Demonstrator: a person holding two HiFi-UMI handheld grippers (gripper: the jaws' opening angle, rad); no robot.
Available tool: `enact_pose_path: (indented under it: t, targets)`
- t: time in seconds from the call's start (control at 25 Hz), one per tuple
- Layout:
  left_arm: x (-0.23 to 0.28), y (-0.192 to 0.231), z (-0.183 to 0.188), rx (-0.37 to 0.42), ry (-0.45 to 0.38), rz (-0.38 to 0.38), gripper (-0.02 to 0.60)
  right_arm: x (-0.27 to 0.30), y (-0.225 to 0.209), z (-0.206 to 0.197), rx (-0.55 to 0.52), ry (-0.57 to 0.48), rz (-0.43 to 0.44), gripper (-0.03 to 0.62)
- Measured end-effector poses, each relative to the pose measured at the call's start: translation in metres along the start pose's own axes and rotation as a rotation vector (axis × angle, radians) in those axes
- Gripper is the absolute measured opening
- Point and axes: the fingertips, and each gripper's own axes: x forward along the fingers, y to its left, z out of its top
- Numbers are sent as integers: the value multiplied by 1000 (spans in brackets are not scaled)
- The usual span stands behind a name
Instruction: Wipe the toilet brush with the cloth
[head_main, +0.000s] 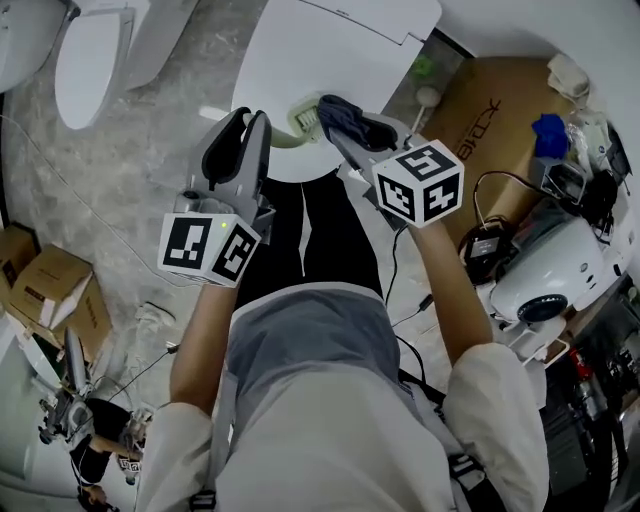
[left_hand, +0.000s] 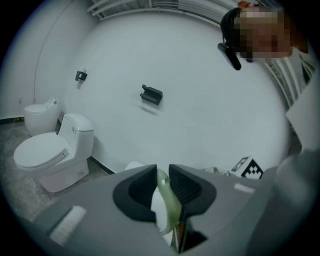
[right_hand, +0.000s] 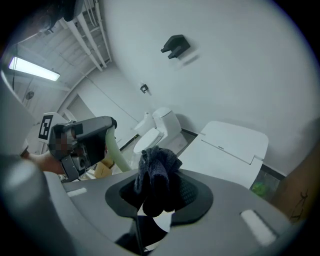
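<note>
My left gripper (head_main: 252, 128) is shut on the pale green handle of the toilet brush (head_main: 292, 132), whose head points right over the toilet seat. In the left gripper view the green handle (left_hand: 168, 202) runs between the closed jaws (left_hand: 162, 186). A dark blue cloth (head_main: 345, 117) is bunched in my right gripper (head_main: 350, 138), right next to the brush head. From the right gripper view, the cloth (right_hand: 157, 175) sticks up out of the gripper (right_hand: 159, 194), with the left gripper (right_hand: 82, 142) and brush handle (right_hand: 115, 153) off to the left.
A white toilet with its lid down (head_main: 335, 55) lies under both grippers. A second toilet (head_main: 95, 55) stands at the upper left. Cardboard boxes (head_main: 50, 290) sit at the left; a cardboard sheet (head_main: 490, 110), cables and white equipment (head_main: 545, 270) crowd the right.
</note>
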Motion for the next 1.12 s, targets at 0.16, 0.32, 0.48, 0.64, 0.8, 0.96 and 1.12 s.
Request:
enact_pose_path:
  t: [0.16,0.32,0.48,0.64,0.8,0.96,1.12]
  targets:
    - [2,-1,1,-18,-27,-1,0,22,-9,-1,-17,45,47,109]
    - [1,1,-1,-41,-58,0,0,47,-17,-6,-23,92,98,110]
    - [0,-1,-1,17,-65,4,0,74,-25,-14,-21,137,146,110]
    - [0,0,-1,7,-81,-6,0,95,-35,-21,3,180,167,112]
    - [-2,2,-2,-10,-97,-41,0,119,-33,-19,-35,192,219,110]
    - [-8,6,-3,-1,-108,-26,0,144,-35,-26,-115,240,220,109]
    - [-14,12,-5,-2,-118,-6,0,162,-38,-30,-126,277,239,109]
